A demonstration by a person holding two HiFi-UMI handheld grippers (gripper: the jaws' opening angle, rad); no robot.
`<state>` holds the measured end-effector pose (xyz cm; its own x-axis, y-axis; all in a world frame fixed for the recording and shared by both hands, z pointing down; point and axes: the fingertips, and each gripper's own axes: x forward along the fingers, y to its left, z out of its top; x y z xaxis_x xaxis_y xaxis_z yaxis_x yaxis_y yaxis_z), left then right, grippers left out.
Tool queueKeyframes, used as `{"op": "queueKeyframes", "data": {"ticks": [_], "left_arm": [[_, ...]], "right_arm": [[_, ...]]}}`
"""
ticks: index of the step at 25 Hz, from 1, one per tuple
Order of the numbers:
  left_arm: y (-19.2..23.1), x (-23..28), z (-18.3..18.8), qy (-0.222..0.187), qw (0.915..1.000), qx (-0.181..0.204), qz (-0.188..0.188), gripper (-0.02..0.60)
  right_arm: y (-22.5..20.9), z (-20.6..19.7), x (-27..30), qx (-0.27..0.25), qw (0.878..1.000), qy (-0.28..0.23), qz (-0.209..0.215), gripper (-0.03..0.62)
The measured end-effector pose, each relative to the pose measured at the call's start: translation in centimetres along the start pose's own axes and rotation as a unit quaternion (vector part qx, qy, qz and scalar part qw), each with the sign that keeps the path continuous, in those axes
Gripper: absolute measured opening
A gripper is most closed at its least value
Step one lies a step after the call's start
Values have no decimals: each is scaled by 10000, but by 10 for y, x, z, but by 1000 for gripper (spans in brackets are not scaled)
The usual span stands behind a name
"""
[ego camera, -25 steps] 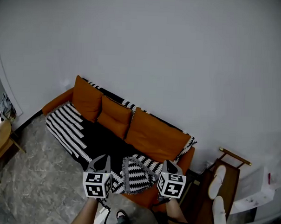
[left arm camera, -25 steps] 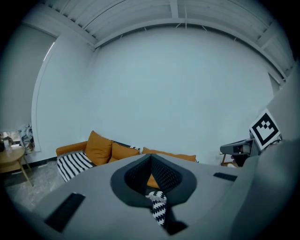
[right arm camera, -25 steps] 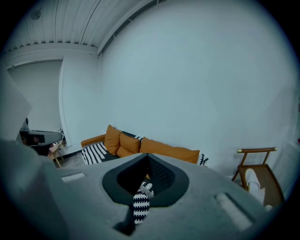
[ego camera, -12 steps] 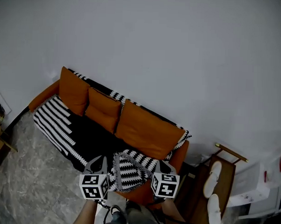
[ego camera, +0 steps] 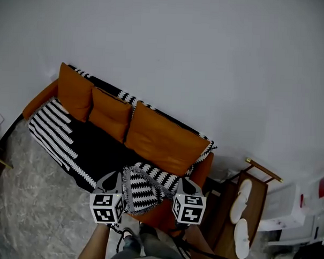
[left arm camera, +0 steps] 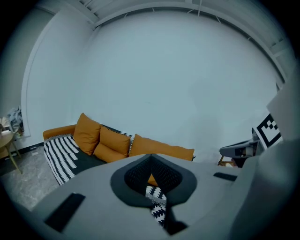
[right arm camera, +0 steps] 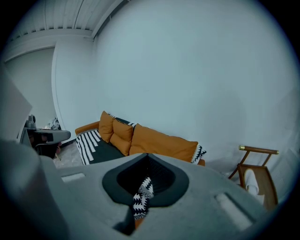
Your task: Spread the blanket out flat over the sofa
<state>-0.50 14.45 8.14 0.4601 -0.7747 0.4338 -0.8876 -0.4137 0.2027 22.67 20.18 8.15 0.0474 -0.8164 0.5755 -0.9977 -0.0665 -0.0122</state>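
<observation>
White wall (ego camera: 208,58) backed the orange sofa (ego camera: 161,139). Your left gripper (ego camera: 114,177) and right gripper (ego camera: 185,182) each clamped the patterned blanket (ego camera: 143,194), bunched between them at the sofa's front right end.

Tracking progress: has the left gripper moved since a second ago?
Yes: against the sofa, the left gripper shifted toward its right-hand end in the head view.

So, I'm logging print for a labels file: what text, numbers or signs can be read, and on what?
No readable text.
Cube on the left hand-held gripper: square marker patterns, no words.
Cube on the right hand-held gripper: the same.
White box at right: red mark, too small to read.
</observation>
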Motion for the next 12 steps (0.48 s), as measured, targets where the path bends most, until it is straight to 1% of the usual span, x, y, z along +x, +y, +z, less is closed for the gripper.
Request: {"op": "queueKeyframes", "data": {"ticks": [5,12], "left_arm": [[1,18,-16,161,9999,-17,-14,5],[14,52,-49,505,9987,-59,102,5]], "right_arm": [[-8,-14,15,-17,9998,193,10,5],[-12,-33,56,-101,9985,519,107,5]]}}
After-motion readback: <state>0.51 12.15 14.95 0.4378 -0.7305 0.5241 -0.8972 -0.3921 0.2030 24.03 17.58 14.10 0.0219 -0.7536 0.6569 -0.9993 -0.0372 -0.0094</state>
